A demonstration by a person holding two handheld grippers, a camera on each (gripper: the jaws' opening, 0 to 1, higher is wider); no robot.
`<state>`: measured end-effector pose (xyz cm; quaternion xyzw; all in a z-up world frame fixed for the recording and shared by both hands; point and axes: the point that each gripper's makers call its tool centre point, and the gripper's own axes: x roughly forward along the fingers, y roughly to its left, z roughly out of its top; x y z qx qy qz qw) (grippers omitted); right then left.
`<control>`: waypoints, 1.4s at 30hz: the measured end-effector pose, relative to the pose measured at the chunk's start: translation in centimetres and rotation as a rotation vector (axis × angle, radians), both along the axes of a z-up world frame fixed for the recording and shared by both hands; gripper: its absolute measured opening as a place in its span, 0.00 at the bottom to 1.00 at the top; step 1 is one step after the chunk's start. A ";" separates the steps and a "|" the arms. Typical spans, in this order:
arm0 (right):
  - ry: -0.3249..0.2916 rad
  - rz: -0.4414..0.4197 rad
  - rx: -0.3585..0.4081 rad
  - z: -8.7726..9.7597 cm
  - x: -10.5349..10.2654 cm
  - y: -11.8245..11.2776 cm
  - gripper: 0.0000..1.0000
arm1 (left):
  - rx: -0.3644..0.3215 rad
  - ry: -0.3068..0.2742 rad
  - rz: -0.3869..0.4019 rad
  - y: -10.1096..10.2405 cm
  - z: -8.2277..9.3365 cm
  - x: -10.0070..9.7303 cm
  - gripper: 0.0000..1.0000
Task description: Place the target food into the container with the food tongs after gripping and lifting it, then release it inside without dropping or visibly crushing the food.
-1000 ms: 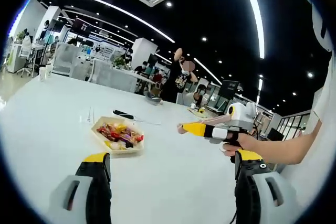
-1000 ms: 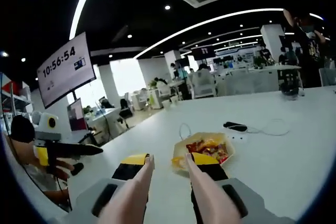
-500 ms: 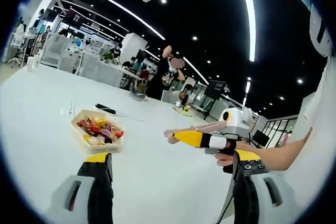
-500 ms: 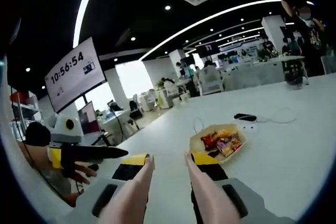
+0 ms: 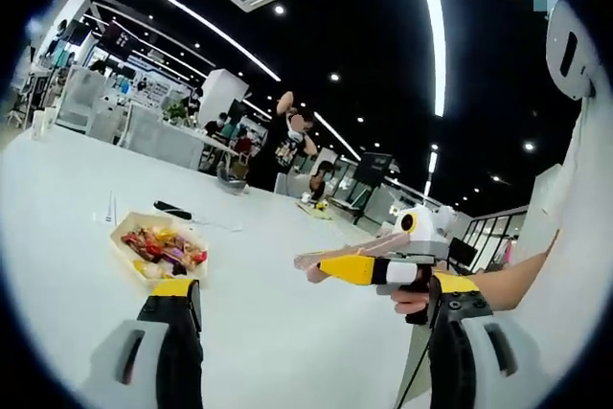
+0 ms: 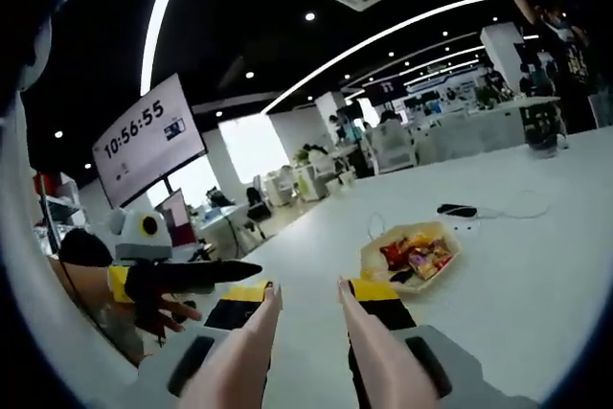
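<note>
the container (image 5: pixel 158 248) (image 6: pixel 413 258), a shallow cream tray heaped with wrapped snacks (image 5: pixel 163 245), sits on the white table (image 5: pixel 287 332), well ahead of both grippers. in the left gripper view its long axis runs from upper left to lower right. the right gripper (image 5: pixel 308 266) (image 6: pixel 305 296) has pinkish tong-like jaws, parted with nothing between them, pointing toward the tray in its own view. the left gripper (image 5: pixel 311 296) (image 6: pixel 244 271) stands spread wide and empty. a black cabled device (image 6: pixel 460 210) lies beyond the tray.
</note>
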<state>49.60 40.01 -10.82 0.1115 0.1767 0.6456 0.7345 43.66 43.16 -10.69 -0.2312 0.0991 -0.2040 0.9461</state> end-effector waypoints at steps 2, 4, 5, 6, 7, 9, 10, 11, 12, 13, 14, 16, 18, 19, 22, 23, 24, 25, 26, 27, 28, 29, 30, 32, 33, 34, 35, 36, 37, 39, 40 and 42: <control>0.012 0.042 0.023 0.6 -1.0 0.1 0.30 | 0.010 0.021 -0.035 -0.5 -0.5 -0.2 1.00; 0.011 0.076 0.029 0.9 -1.9 0.3 0.30 | -0.001 0.017 -0.046 -0.8 -0.4 -0.3 1.00; 0.008 0.088 0.032 1.0 -2.1 0.4 0.30 | -0.010 0.018 -0.060 -1.1 -0.4 -0.4 1.00; 0.010 0.094 0.033 1.0 -2.3 0.5 0.30 | -0.017 0.017 -0.072 -1.3 -0.3 -0.4 1.00; 0.023 0.098 0.040 1.1 -2.4 0.6 0.30 | -0.021 0.015 -0.079 -1.5 -0.3 -0.4 1.00; 0.028 0.105 0.052 1.5 -2.6 0.8 0.30 | -0.034 0.011 -0.091 -1.8 -0.1 -0.3 0.99; 0.025 0.108 0.051 1.6 -2.6 1.0 0.30 | -0.038 0.009 -0.093 -1.9 0.0 -0.3 0.99; 0.022 0.114 0.049 1.6 -2.7 1.1 0.30 | -0.044 0.007 -0.091 -1.9 0.1 -0.2 0.99; 0.021 0.118 0.048 1.6 -2.8 1.1 0.30 | -0.047 0.004 -0.090 -1.9 0.2 -0.1 0.99; 0.019 0.123 0.048 1.6 -2.9 1.2 0.30 | -0.051 0.001 -0.090 -1.8 0.3 0.0 0.99; 0.017 0.130 0.047 1.7 -3.0 1.2 0.30 | -0.054 -0.002 -0.088 -1.8 0.4 0.0 0.99; 0.019 0.144 0.049 1.8 -3.3 1.3 0.30 | -0.056 -0.010 -0.084 -1.6 0.7 0.1 0.99; 0.019 0.162 0.056 1.9 -3.6 1.3 0.30 | -0.058 -0.003 -0.081 -1.3 0.6 0.1 0.95; 0.012 0.172 0.057 1.9 -3.7 1.4 0.30 | -0.054 0.002 -0.085 -1.2 0.5 0.0 0.92; 0.012 0.214 0.049 1.7 -4.5 1.6 0.30 | -0.046 0.019 -0.094 -0.7 -0.1 -0.4 0.88; 0.011 0.228 0.049 1.6 -4.8 1.7 0.30 | -0.043 0.021 -0.097 -0.7 -0.2 -0.4 0.88; 0.008 0.239 0.048 1.6 -5.1 1.7 0.30 | -0.042 0.023 -0.100 -0.6 -0.3 -0.5 0.88; 0.013 0.251 0.047 1.5 -5.3 1.7 0.30 | -0.043 0.025 -0.104 -0.5 -0.3 -0.6 0.88; 0.022 0.268 0.045 1.4 -5.7 1.7 0.30 | -0.047 0.026 -0.111 -0.5 -0.3 -0.7 0.88; 0.031 0.294 0.049 1.5 -6.1 1.7 0.30 | -0.053 0.028 -0.116 -0.5 -0.3 -0.7 0.88; 0.051 0.329 0.050 1.4 -6.7 1.5 0.30 | -0.059 0.031 -0.126 -0.6 -0.3 -0.8 0.89; 0.068 0.352 0.041 1.1 -7.0 1.4 0.30 | -0.067 0.034 -0.143 -0.9 -0.3 -1.0 0.89; 0.073 0.356 0.042 1.0 -6.9 1.4 0.30 | -0.070 0.039 -0.155 -1.1 -0.4 -1.0 0.89; 0.084 0.370 0.037 0.8 -6.9 1.2 0.30 | -0.069 0.042 -0.172 -1.5 -0.4 -1.1 0.89; 0.085 0.373 0.036 0.8 -6.9 1.2 0.30 | -0.071 0.043 -0.181 -1.7 -0.3 -1.1 0.88; 0.086 0.378 0.037 0.8 -7.0 1.1 0.30 | -0.074 0.046 -0.188 -1.8 -0.4 -1.1 0.88; 0.092 0.394 0.036 0.8 -7.2 1.0 0.30 | -0.076 0.049 -0.195 -2.0 -0.4 -1.1 0.89; 0.093 0.399 0.036 0.8 -7.2 0.9 0.30 | -0.080 0.046 -0.203 -2.2 -0.2 -1.2 0.88; 0.103 0.410 0.042 1.0 -7.4 0.8 0.30 | -0.080 0.041 -0.206 -2.4 0.0 -1.3 0.87; 0.110 0.413 0.044 1.0 -7.4 0.8 0.30 | -0.080 0.038 -0.207 -2.4 0.0 -1.4 0.82; 0.130 0.420 0.050 1.1 -7.5 0.8 0.30 | -0.080 0.025 -0.211 -2.5 0.2 -1.6 0.79; 0.143 0.439 0.041 0.9 -7.7 0.7 0.30 | -0.084 0.006 -0.220 -2.6 0.6 -1.8 0.73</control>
